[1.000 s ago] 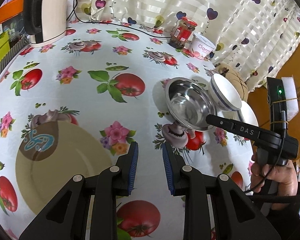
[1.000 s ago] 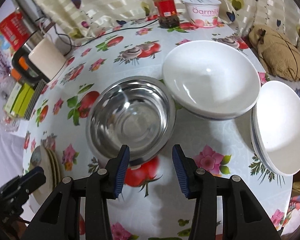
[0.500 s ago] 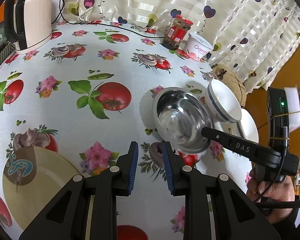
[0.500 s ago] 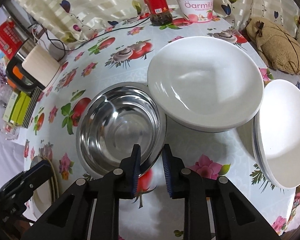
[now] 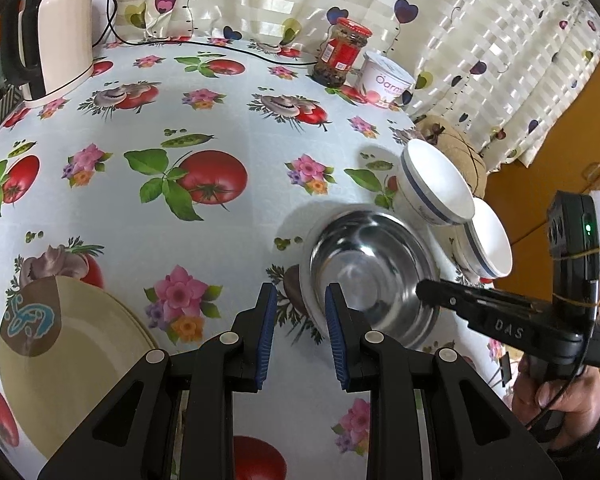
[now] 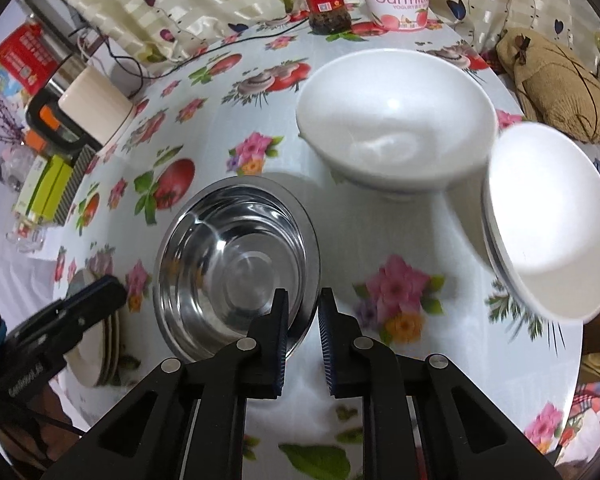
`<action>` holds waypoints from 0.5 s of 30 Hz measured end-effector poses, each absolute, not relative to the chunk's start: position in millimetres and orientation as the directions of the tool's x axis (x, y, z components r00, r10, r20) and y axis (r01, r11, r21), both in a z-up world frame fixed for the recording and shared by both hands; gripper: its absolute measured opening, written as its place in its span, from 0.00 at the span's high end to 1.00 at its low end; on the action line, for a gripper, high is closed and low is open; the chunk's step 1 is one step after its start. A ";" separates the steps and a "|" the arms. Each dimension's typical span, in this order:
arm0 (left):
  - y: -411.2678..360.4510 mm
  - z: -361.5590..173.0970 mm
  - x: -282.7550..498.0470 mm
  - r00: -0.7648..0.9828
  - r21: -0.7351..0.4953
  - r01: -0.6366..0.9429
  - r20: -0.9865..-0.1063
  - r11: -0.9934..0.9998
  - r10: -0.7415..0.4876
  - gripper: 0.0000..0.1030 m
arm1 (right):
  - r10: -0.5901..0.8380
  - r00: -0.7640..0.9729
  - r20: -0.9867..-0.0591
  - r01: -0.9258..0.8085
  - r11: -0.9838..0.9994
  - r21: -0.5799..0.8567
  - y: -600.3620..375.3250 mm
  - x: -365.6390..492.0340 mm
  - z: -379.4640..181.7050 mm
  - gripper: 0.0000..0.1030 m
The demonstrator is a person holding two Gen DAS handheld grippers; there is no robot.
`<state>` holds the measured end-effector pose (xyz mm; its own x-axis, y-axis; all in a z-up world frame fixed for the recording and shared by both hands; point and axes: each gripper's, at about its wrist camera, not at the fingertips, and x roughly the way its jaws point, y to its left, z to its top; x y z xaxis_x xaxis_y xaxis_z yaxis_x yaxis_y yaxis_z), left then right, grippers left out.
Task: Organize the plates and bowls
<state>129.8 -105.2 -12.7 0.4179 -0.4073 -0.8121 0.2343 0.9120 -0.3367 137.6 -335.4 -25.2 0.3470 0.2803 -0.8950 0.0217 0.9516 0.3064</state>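
A steel bowl [image 6: 236, 268] is tilted up off the tablecloth; it also shows in the left wrist view [image 5: 372, 272]. My right gripper [image 6: 303, 312] is shut on its near rim and holds it lifted. Two stacks of white bowls, one [image 6: 396, 132] behind and one [image 6: 548, 220] to the right, stand by it. My left gripper [image 5: 300, 312] is open and empty, just left of the steel bowl. A stack of beige plates [image 5: 68, 364] lies at its lower left.
A red-lidded jar [image 5: 340, 54], a yogurt tub [image 5: 386, 80] and a kettle [image 5: 56, 36] stand at the back of the table [image 5: 228, 128]. A brown cloth bundle [image 6: 556, 84] lies at the right edge.
My right gripper closed on the steel bowl's rim and lifted it, tilting it. My left gripper moved right, toward the steel bowl, and away from the plates.
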 end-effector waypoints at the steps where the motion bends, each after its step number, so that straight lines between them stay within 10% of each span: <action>1: -105.6 -11.8 127.0 0.418 -0.336 0.238 -0.811 0.911 -0.408 0.75 | 0.281 0.344 -0.896 0.022 0.952 0.307 -336.3 133.1 -24.7 0.85; 15: -103.7 3.8 97.6 0.441 -0.334 0.254 -0.795 0.908 -0.416 0.75 | 0.254 0.373 -0.893 0.020 0.959 0.281 -343.3 96.8 -8.2 0.76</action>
<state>97.6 -103.7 3.8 0.4412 -0.4158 -0.7953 0.2540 0.9078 -0.3337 96.9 -343.3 -8.2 0.3729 0.2537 -0.8925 0.0204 0.9594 0.2813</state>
